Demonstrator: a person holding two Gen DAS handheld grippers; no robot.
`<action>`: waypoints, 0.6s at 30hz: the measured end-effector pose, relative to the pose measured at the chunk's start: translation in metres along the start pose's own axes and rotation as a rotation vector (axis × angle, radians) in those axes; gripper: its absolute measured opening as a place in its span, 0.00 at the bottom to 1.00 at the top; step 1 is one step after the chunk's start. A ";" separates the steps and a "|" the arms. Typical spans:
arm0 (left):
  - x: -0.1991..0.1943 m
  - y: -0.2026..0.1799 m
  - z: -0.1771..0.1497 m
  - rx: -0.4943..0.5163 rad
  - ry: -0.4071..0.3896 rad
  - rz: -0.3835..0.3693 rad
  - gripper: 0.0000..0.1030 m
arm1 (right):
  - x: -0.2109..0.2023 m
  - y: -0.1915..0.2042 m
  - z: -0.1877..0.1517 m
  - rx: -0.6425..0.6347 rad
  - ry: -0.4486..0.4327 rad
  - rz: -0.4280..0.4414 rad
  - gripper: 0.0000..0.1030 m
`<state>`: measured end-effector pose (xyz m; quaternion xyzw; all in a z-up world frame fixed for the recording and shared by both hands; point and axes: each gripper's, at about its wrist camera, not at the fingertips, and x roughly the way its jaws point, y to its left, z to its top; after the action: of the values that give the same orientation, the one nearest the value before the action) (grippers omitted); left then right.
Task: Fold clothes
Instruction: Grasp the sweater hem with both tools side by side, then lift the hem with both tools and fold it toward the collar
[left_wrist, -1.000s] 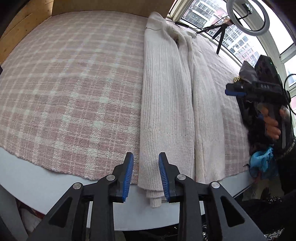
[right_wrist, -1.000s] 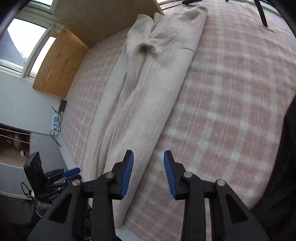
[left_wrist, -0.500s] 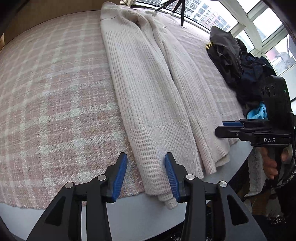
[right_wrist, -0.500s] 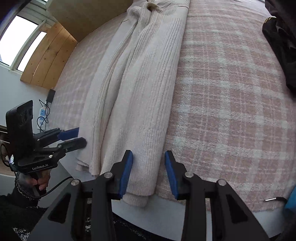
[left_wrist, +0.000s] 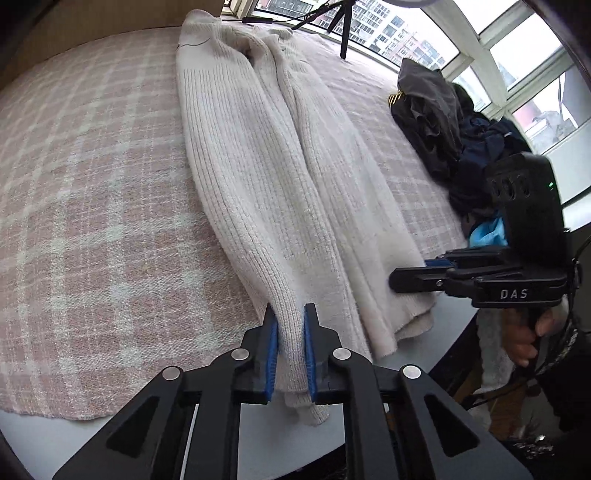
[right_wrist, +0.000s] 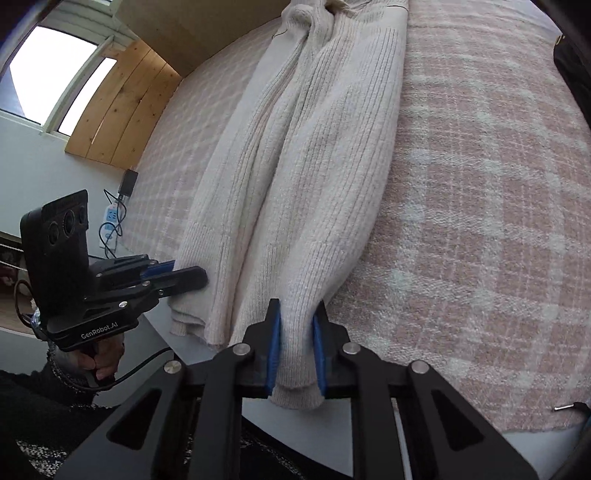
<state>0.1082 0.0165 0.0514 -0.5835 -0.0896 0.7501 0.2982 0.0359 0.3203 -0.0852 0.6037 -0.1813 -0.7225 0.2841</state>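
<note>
You have the sweater (left_wrist: 266, 177) pinched at its hem by both grippers. Your left gripper (left_wrist: 289, 350) is clamped on the hem corner at the bottom centre of the left view, and your right gripper (right_wrist: 296, 350) is clamped on the other hem corner at the bottom centre of the right view. The sweater runs as a long narrow strip from the bottom centre up to the top centre of each frame, its sides already turned inward, lying on the checked cloth (left_wrist: 92, 221) that covers the counter (left_wrist: 44, 435), with the hem hanging just over the near edge.

The next move looks like carrying the hem up toward the collar. Lift both corners together and level, so the folded sides do not slide open. Keep the two grippers apart enough to hold the hem taut, and lay it down squarely before letting go.

The knit is thick, cream and ribbed lengthwise, soft and a little fuzzy; it will likely stretch and sag under its own weight, so avoid pulling hard. The cloth beneath is a coarse pink and white weave that should grip the wool and hold the far half in place. A pile of dark clothes (left_wrist: 443, 125) sits at the right of the left view, well apart from the sweater.
</note>
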 end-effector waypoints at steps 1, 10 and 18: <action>-0.006 0.002 0.004 -0.021 -0.013 -0.037 0.10 | -0.006 0.002 0.004 0.004 -0.016 0.029 0.14; -0.082 -0.010 0.091 0.028 -0.197 -0.191 0.10 | -0.093 0.049 0.084 -0.024 -0.199 0.213 0.14; -0.103 -0.004 0.201 0.075 -0.282 -0.204 0.10 | -0.132 0.055 0.190 0.008 -0.292 0.227 0.13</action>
<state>-0.0629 0.0056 0.1988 -0.4490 -0.1613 0.7930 0.3788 -0.1239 0.3455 0.0886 0.4693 -0.2905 -0.7650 0.3318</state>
